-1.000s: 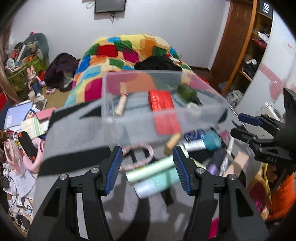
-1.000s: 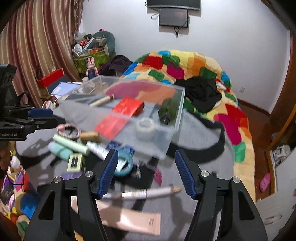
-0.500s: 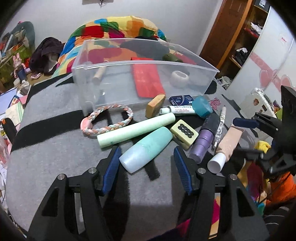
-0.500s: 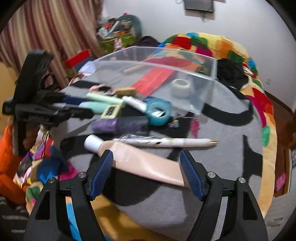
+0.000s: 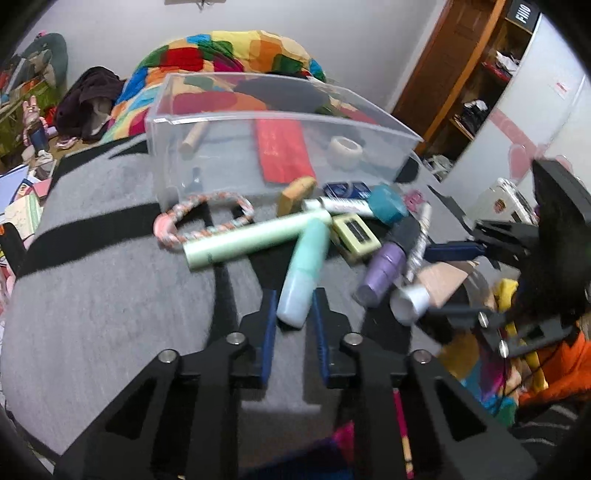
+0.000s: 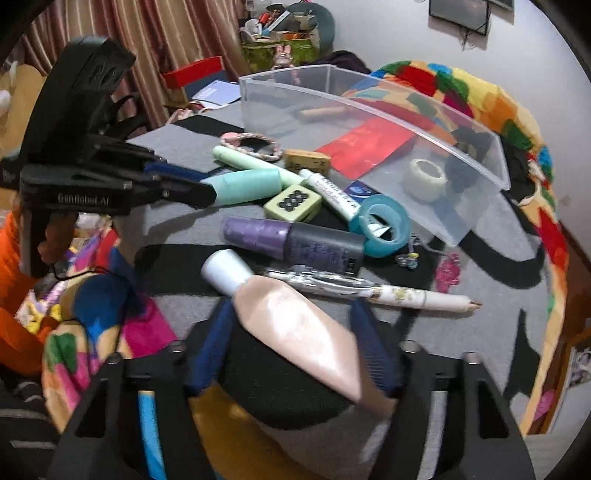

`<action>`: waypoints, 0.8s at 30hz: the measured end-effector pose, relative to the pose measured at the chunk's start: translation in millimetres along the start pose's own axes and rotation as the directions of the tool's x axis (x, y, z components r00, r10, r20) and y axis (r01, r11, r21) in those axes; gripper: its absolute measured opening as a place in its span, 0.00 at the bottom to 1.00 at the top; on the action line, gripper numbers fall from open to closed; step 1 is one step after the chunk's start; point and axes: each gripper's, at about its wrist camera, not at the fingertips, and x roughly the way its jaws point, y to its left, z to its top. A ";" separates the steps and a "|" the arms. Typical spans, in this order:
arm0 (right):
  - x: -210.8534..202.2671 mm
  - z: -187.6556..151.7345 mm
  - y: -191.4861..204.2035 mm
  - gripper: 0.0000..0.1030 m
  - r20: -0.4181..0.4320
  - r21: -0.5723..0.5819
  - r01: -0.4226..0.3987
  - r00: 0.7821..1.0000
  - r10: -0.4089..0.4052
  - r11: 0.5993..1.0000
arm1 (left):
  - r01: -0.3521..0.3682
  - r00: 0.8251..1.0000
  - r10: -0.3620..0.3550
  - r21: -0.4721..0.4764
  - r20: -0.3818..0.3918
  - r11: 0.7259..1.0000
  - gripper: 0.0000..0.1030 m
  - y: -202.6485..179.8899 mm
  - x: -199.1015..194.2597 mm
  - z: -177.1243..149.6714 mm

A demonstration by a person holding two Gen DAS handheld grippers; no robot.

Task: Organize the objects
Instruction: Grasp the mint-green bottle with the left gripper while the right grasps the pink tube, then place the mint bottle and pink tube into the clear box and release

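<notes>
My left gripper (image 5: 294,308) points steeply down; its jaws have just closed, pads pressing the mint bottle (image 5: 304,267) between them. My right gripper (image 6: 291,343) has been narrowing around the beige tube (image 6: 299,332), pads not clearly gripping it.

Even indoor light, soft shadows, motion blur, dark fisheye-warped corners.

"GenRobot.AI" on the left tool (image 6: 201,184); "FIIO" on a shelf box (image 5: 521,11)

Black angular frame on the left tool (image 5: 294,320), silver screws on its arms, blue ribbed pads (image 5: 270,325). Right tool (image 6: 291,345) matches, pads blurred. Beside it, possibly an orange sleeve (image 6: 16,343).
</notes>
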 end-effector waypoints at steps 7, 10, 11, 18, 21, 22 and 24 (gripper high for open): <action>-6.8 -4.8 3.8 0.35 -0.006 0.000 -0.010 1.000 0.010 1.000 | -0.006 1.000 0.006 0.036 -0.018 0.999 0.15 -7.8 -1.1 1.3; -5.2 -4.1 3.9 0.35 -0.001 0.012 -0.011 1.000 0.011 1.000 | -0.009 1.000 0.010 0.046 -0.027 0.999 0.16 -8.9 7.0 8.1; -3.8 -3.2 3.6 0.35 0.002 0.017 -0.012 1.000 0.012 1.000 | -0.012 1.000 0.013 0.051 -0.029 0.999 0.17 -9.6 10.7 10.0; -6.4 -6.4 8.0 0.28 0.058 0.063 -0.027 0.998 0.023 0.998 | -0.030 0.999 0.029 0.061 0.012 0.998 0.16 -15.1 23.0 18.2; -17.1 -9.7 5.6 0.15 0.109 0.103 -0.049 0.993 0.038 0.993 | -0.042 0.999 0.040 0.059 0.027 0.997 0.14 -16.8 19.2 14.3; -21.4 -9.7 3.4 0.14 0.121 0.118 -0.049 0.992 0.035 0.992 | -0.045 0.999 0.044 0.058 0.031 0.997 0.14 -16.9 17.2 12.4; -25.2 -10.6 0.6 0.13 0.136 0.134 -0.037 0.990 0.018 0.990 | -0.053 0.998 0.051 0.050 0.040 0.997 0.14 -16.9 13.1 9.7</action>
